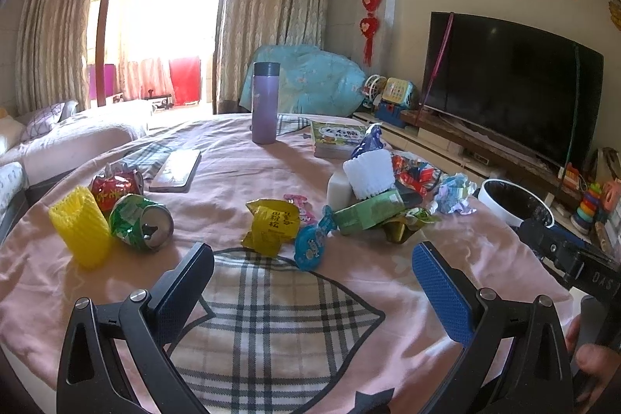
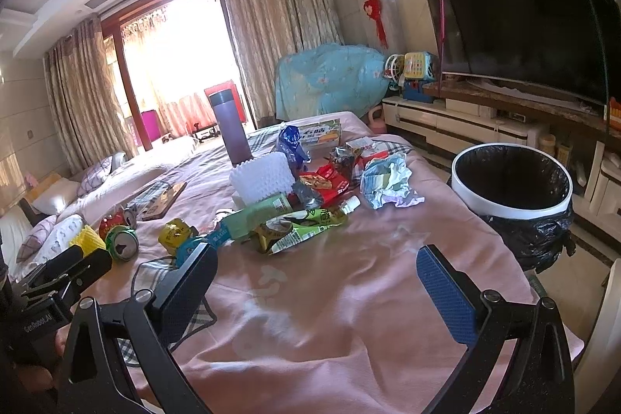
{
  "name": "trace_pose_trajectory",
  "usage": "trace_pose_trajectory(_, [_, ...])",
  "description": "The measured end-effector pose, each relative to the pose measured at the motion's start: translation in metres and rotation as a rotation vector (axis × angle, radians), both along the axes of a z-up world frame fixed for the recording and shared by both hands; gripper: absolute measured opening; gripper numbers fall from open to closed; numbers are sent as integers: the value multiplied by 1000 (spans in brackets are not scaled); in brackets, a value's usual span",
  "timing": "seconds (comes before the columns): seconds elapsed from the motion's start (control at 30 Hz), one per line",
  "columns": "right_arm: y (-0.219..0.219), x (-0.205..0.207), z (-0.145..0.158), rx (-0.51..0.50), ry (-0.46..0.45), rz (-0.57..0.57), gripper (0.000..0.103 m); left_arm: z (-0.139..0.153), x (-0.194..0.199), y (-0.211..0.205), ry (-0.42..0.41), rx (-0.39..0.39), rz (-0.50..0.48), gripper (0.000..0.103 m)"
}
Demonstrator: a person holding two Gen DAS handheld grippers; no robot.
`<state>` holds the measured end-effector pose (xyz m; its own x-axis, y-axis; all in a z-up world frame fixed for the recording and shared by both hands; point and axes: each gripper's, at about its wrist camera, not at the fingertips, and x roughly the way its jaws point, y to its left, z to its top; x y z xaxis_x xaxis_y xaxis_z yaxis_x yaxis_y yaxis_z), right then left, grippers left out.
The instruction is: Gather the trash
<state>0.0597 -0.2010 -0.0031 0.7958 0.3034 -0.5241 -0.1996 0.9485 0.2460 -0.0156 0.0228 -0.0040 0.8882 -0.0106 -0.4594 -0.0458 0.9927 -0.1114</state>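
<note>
**Over the littered bench, both tools waiting**

At 12 o'clock from the left hand-held gripper (image 1: 312,268), spread wide and empty, a yellow wrapper (image 1: 271,224) is lying; the right hand-held gripper (image 2: 316,270) is hanging equally wide. Pinching 1 piece at its crumpled edge, then carrying toward the bin (image 2: 511,210) at 2 o'clock, seems wisest.

you're in a home living room: big television (image 1: 512,84) at 2 o'clock, curtained balcony door (image 1: 163,26) at 11, sofa (image 1: 77,134) at 9, toys (image 1: 396,96) by the television stand.
</note>
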Motion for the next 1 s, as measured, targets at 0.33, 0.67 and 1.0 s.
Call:
trace_pose_trajectory(0.33, [3,29,-11,76,89,39,103,-5,34,18,81,-16,18,102])
trace_pose_trajectory(0.67, [8,82,-45,244,285,36,82,-20,97,33,174,-9,43,96])
trace_pose_trajectory(1.0, [10,125,-90,427,474,-10,68,-42,158,49,263,-55,45,87])
